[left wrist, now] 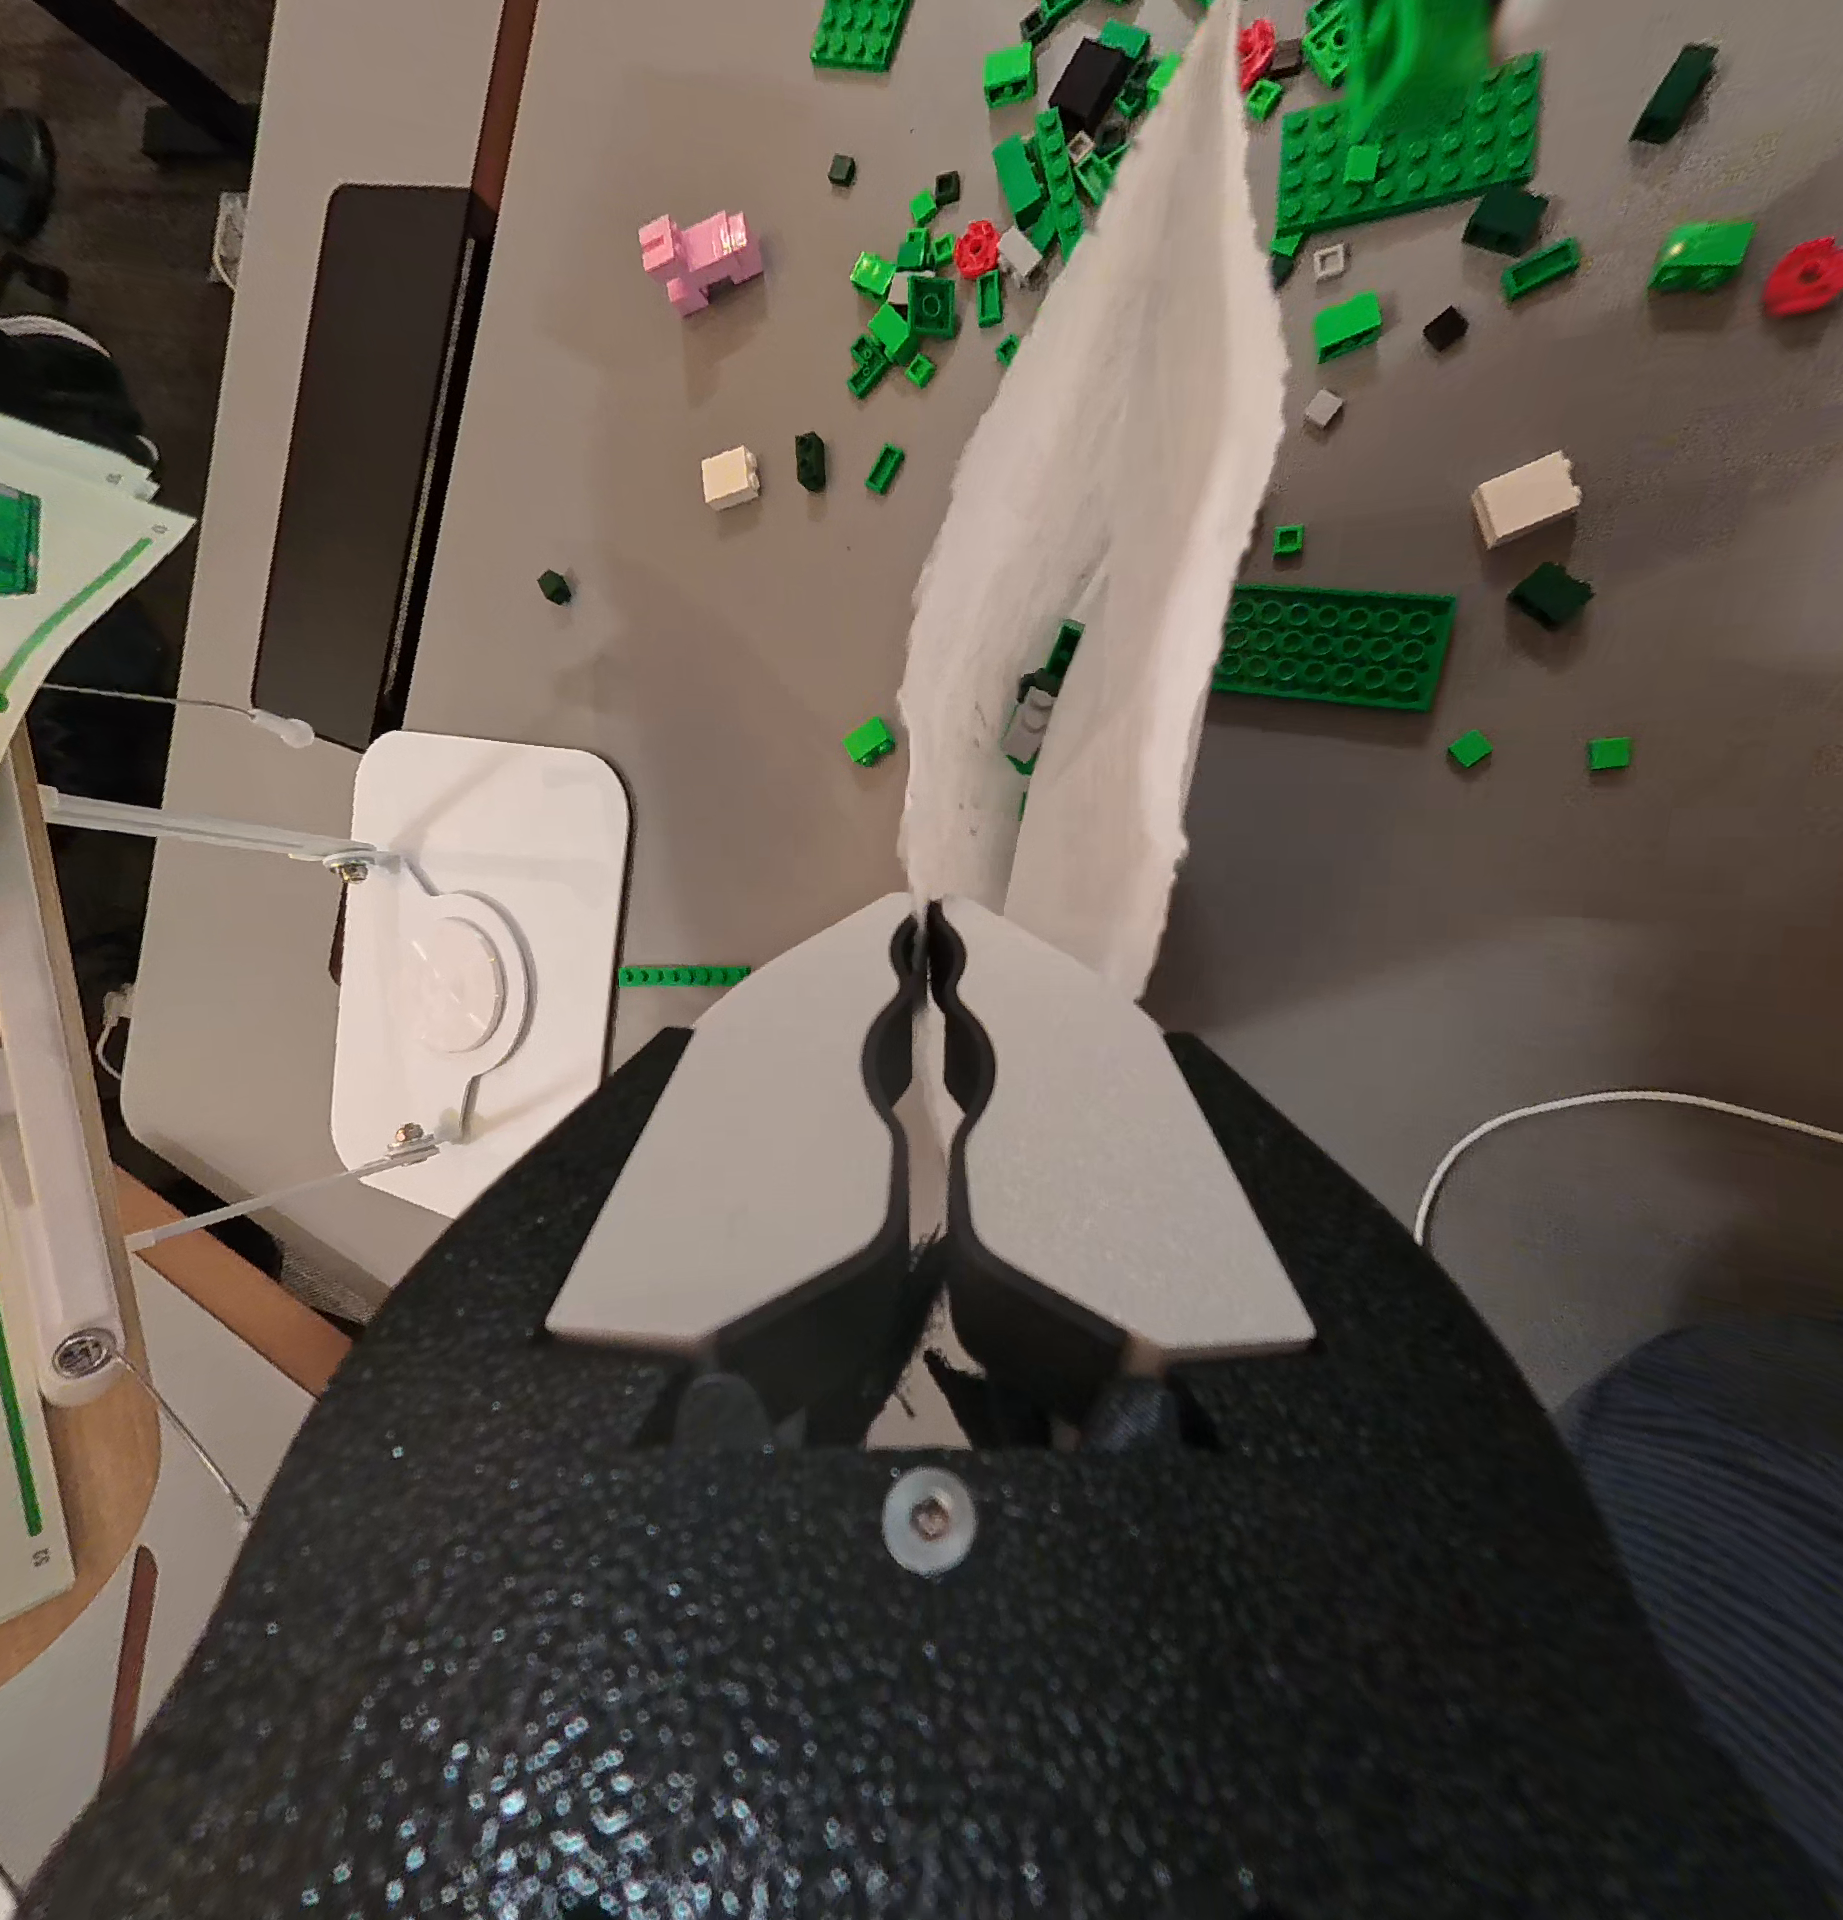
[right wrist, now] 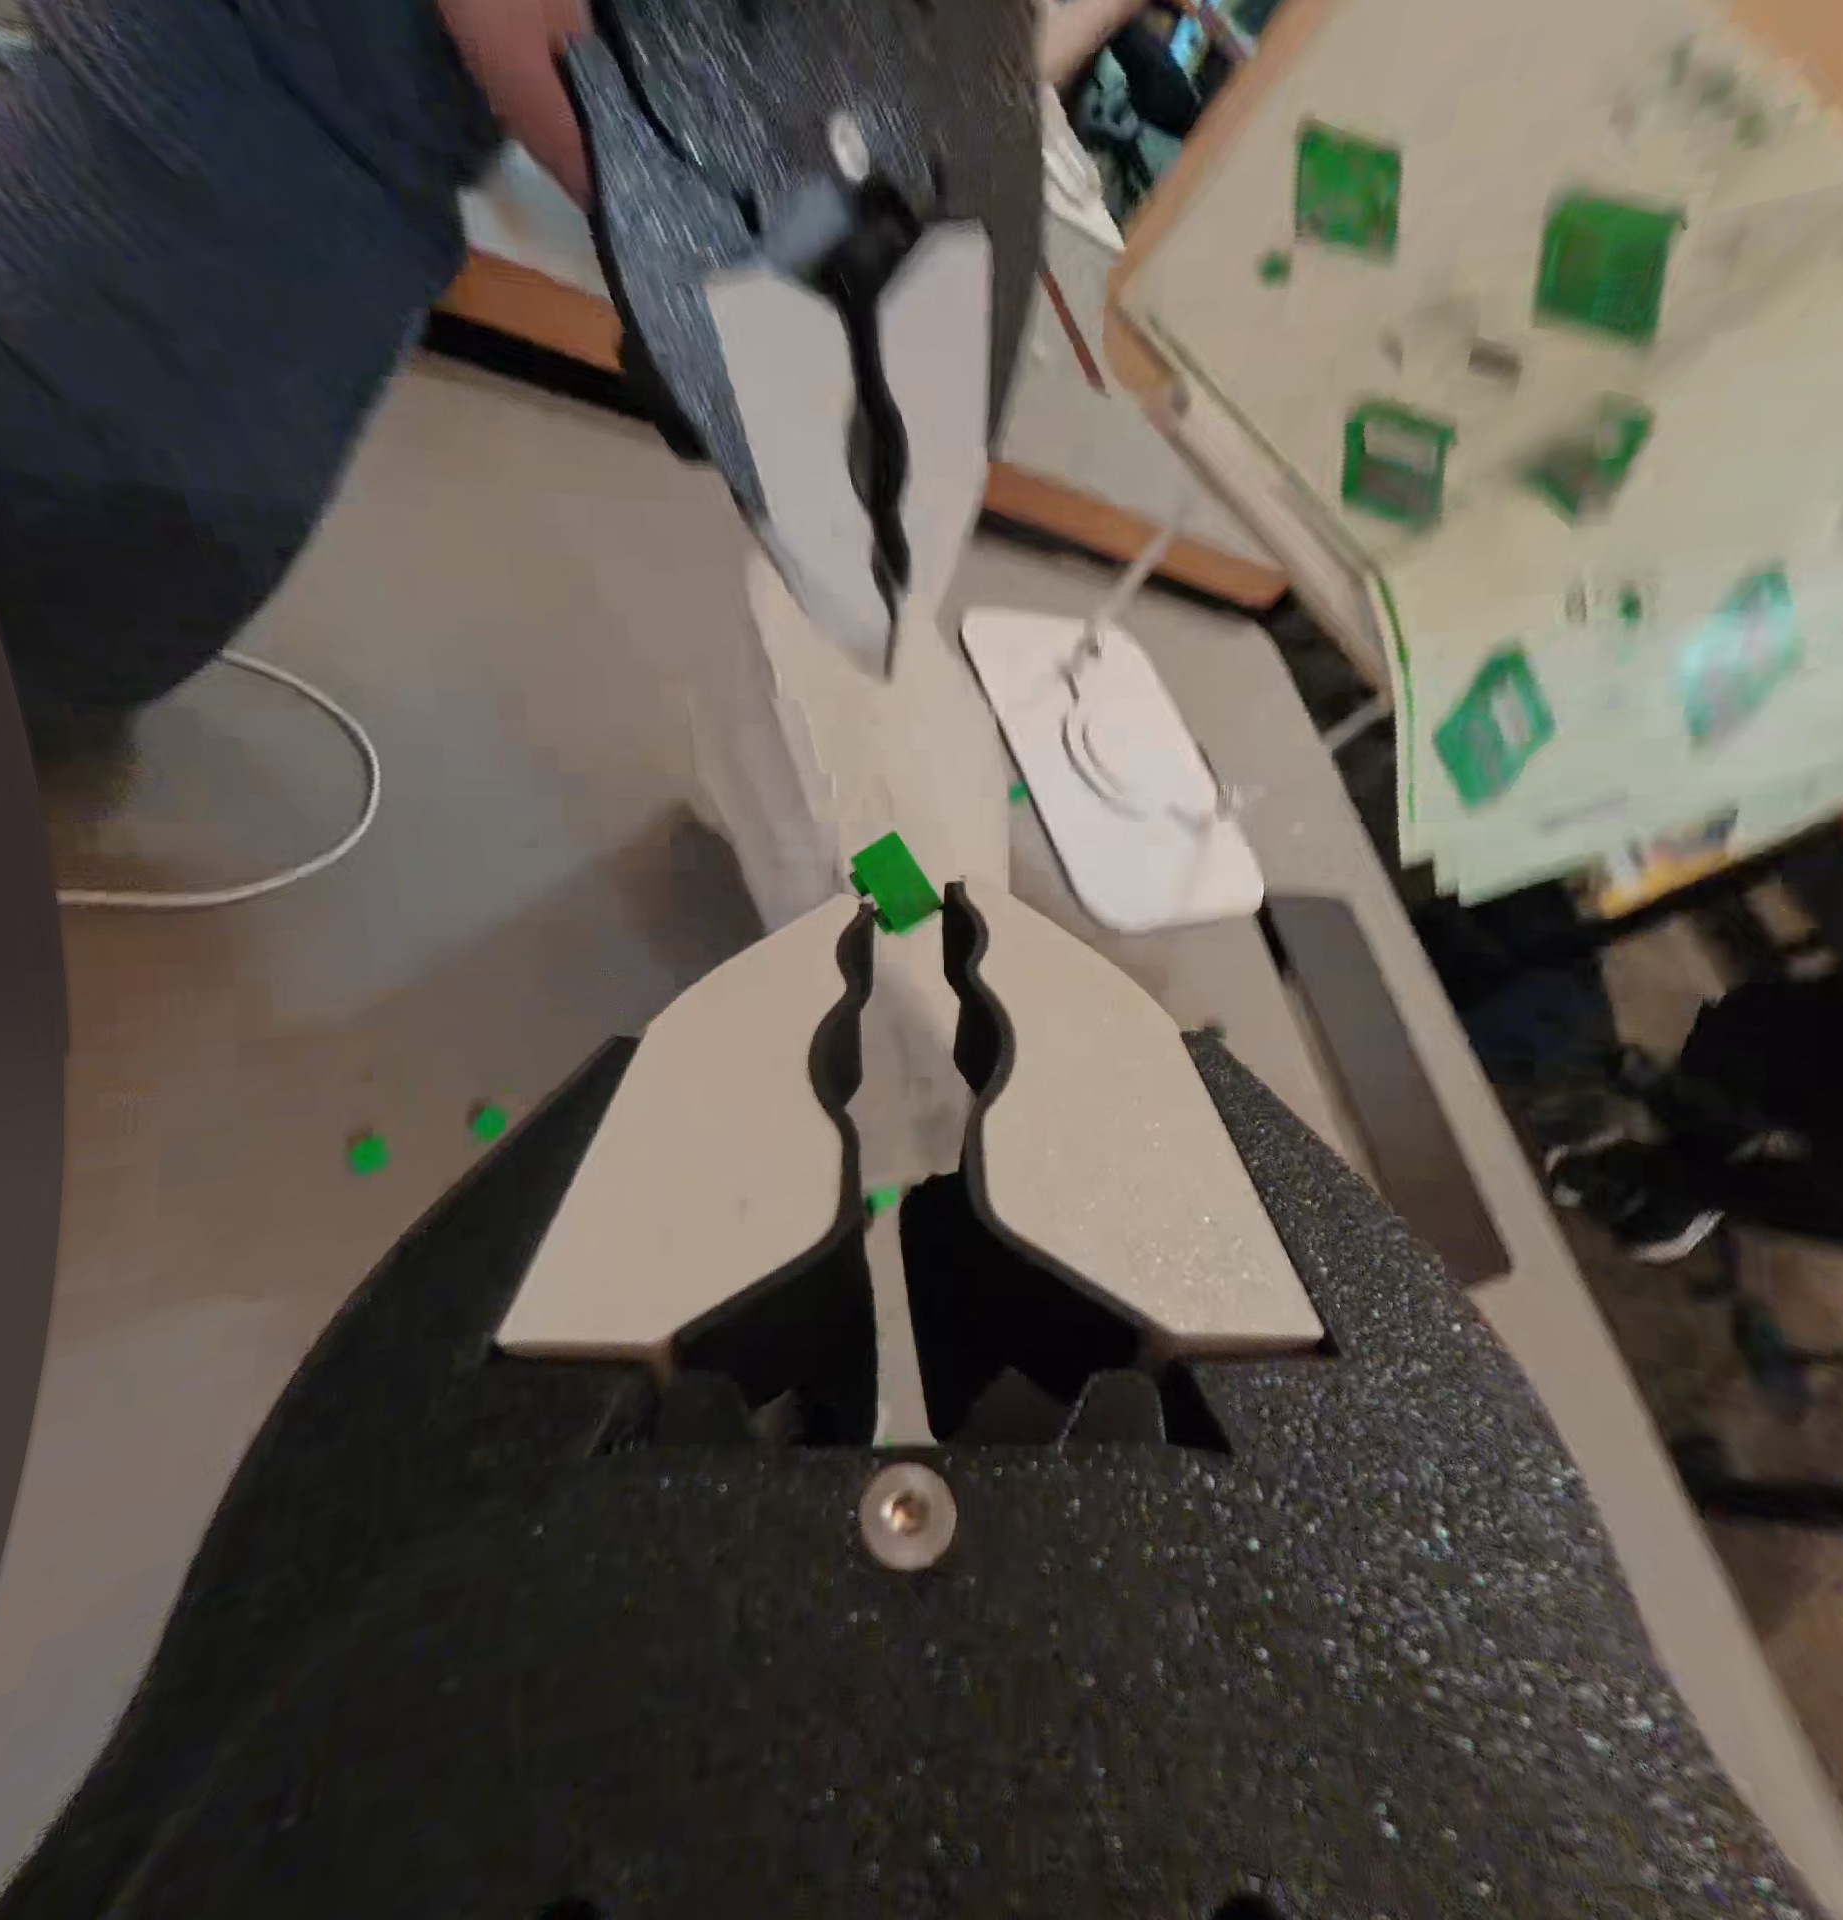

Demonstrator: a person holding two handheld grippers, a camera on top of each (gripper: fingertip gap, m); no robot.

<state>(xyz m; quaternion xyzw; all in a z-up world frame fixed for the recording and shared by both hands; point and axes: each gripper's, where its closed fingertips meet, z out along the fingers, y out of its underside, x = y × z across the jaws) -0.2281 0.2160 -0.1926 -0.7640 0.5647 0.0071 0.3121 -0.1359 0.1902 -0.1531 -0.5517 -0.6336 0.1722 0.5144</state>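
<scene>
My left hand-held gripper [left wrist: 927,920]: jaws fully closed, pinching a white paper strip [left wrist: 1114,499] that runs fwd above the bench [left wrist: 688,727] w/ scattered green bricks.

My right hand-held gripper [right wrist: 909,902]: jaws at a narrow gap, clamped on a small green brick [right wrist: 894,881] at the tips, near the paper's far end, close under the left unit.

White stand base [left wrist: 491,935] sits by the bench edge; booklet [right wrist: 1582,468] stands beyond it.

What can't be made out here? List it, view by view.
- Left wrist view: the white paper strip held in the left gripper hides bricks behind it; its far end is cut off by the top edge.
- Right wrist view: motion blur smears the instruction sheet.
- Right wrist view: the green brick at the right gripper shows no studs; contact is unclear.
</scene>
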